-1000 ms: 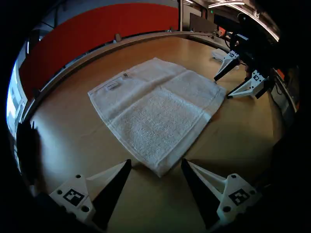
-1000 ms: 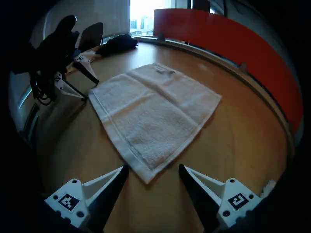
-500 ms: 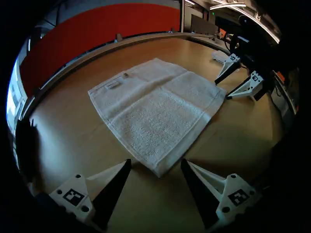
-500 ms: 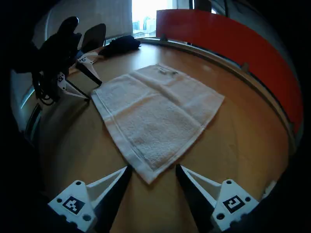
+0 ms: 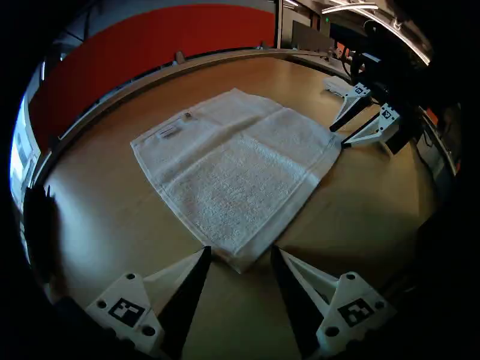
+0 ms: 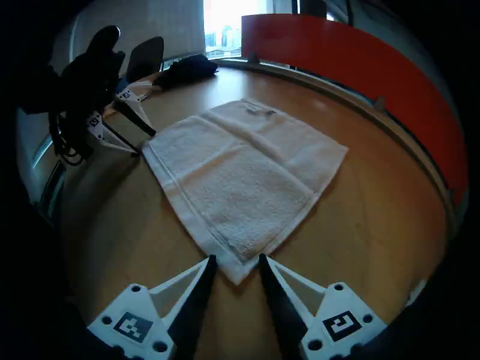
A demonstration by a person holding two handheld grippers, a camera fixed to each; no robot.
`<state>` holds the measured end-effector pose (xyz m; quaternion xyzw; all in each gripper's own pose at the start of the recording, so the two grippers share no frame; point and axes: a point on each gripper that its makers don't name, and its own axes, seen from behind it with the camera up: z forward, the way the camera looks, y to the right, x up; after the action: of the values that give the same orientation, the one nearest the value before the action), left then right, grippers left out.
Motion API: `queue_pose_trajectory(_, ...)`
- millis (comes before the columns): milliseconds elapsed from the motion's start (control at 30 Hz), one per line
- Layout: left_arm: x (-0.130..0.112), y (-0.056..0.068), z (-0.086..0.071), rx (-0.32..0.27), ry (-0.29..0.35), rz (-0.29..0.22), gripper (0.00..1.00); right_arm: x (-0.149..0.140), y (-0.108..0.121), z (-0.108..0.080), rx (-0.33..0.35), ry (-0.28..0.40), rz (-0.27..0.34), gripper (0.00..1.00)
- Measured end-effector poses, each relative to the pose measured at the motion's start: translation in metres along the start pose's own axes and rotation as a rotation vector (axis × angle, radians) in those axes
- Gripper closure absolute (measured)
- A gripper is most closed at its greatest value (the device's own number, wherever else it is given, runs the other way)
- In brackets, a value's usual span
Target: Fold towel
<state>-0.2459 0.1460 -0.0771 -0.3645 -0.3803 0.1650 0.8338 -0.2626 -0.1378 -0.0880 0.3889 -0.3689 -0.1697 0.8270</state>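
A white towel (image 5: 234,162) lies flat on the wooden table (image 5: 108,204), with a small label near its far edge. One near corner of it sits between the fingers of my left gripper (image 5: 240,255), which is open with the fingers partly drawn in. In the right gripper view another corner of the towel (image 6: 246,174) lies between the fingers of my right gripper (image 6: 236,259), open with only a narrow gap. Each gripper also shows far off in the other's view: the right gripper (image 5: 338,137) and the left gripper (image 6: 146,143), each at a towel corner.
An orange-red panel (image 5: 156,42) runs behind the table's curved far rim. A dark bundle (image 6: 186,65) and a chair back (image 6: 144,57) stand at the table's far end below a bright window. A small white object (image 5: 336,85) lies beyond the right gripper.
Both grippers have crept forward onto their towel corners, and their fingers have drawn closer together, the right pair more than the left. The towel has stayed flat.
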Motion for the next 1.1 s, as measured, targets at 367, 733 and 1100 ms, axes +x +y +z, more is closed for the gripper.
queue_pose_trajectory(367,0.003,-0.001,0.002,0.015,-0.013,-0.023,0.65,0.001,-0.001,0.003,0.012,-0.007,0.001,0.74)
queue_pose_trajectory(733,0.006,-0.004,0.002,0.039,-0.031,-0.063,0.82,0.013,-0.005,0.003,0.011,0.022,0.009,0.90)
queue_pose_trajectory(1100,0.017,-0.002,-0.008,0.040,-0.023,-0.108,0.82,0.028,0.000,-0.015,-0.005,0.062,0.026,0.91)
